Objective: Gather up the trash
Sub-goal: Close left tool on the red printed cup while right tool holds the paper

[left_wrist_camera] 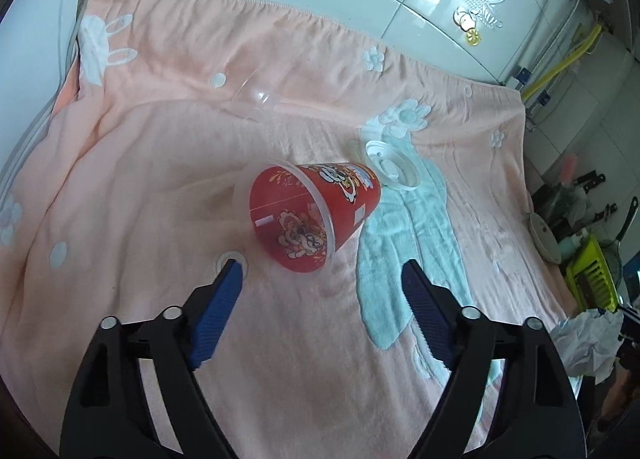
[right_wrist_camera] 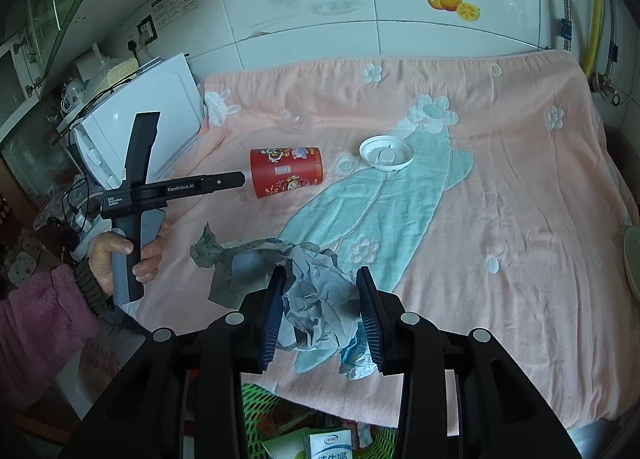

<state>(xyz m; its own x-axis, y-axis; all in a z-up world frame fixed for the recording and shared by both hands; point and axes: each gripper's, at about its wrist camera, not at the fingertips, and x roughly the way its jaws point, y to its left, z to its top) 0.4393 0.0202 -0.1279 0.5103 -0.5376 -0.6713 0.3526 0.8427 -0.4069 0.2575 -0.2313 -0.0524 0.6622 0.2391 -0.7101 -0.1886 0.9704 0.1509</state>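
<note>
One red cup [left_wrist_camera: 308, 215], one white lid [left_wrist_camera: 394, 171], one clear cup [left_wrist_camera: 256, 99], one crumpled paper [right_wrist_camera: 316, 299].

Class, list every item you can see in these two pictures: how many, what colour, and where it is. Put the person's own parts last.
Towel: one, pink with pale blue and white pattern, spread over the surface.
Cup: one, red with cartoon print, on its side mid-towel.
Lid: one, white, flat on the towel right of the cup.
Clear dome lid: one, transparent, behind the cup.
Crumpled paper: one wad, grey-white, between the right gripper's pads.
Basket: one, green, below the towel's near edge, cartons inside.
Appliance: one, white, left of the towel.
Left gripper: black, blue pads, open before the cup.
Right gripper: black, blue pads, closed on the paper.
Hand: one, pink sleeve, holding the left gripper's handle.
</note>
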